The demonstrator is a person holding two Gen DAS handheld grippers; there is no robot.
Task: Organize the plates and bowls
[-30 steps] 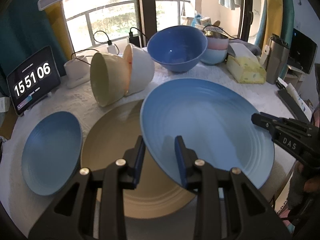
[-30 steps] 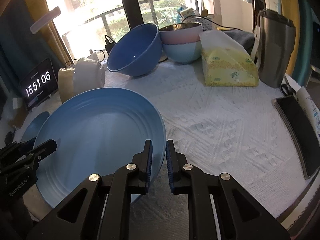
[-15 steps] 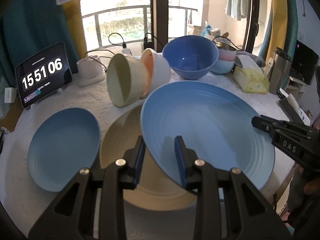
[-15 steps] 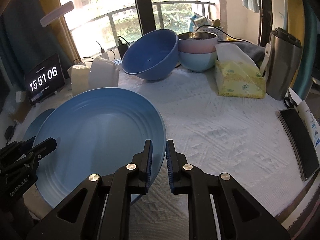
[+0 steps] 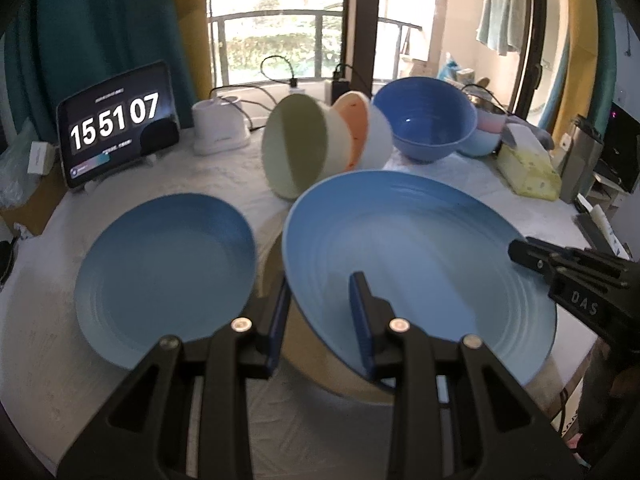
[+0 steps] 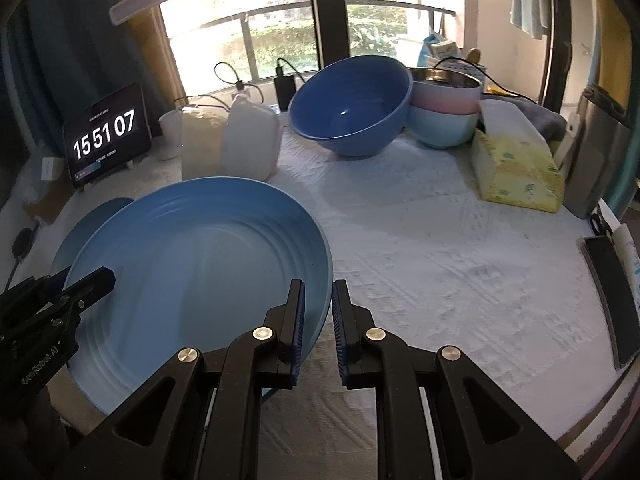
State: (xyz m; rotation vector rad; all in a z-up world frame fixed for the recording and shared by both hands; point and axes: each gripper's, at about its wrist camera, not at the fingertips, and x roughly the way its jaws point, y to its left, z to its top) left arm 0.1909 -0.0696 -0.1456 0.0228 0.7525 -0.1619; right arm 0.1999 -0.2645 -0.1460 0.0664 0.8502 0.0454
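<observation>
The large blue plate is held off the desk by both grippers at once, one on each side of its rim. The left gripper has its fingers narrowly parted, one blue pad above the rim and the other below it, and they seem to press on the plate, though the lower pad is partly hidden behind the rim. The right gripper grips the opposite edge with its fingers nearly closed, the thin rim pinched between the two ribbed blue pads.

Taking the large blue plate as the landmark: a beige plate lies directly beneath it on the desk, showing only below its near edge. A smaller blue plate lies flat just to its left in the left wrist view. Beyond its far rim, a cream bowl and a white bowl with an orange inside lie tipped on their sides, nested together. Further behind stands a deep blue bowl, and beside that a pink bowl stacked in a pale blue one.
</observation>
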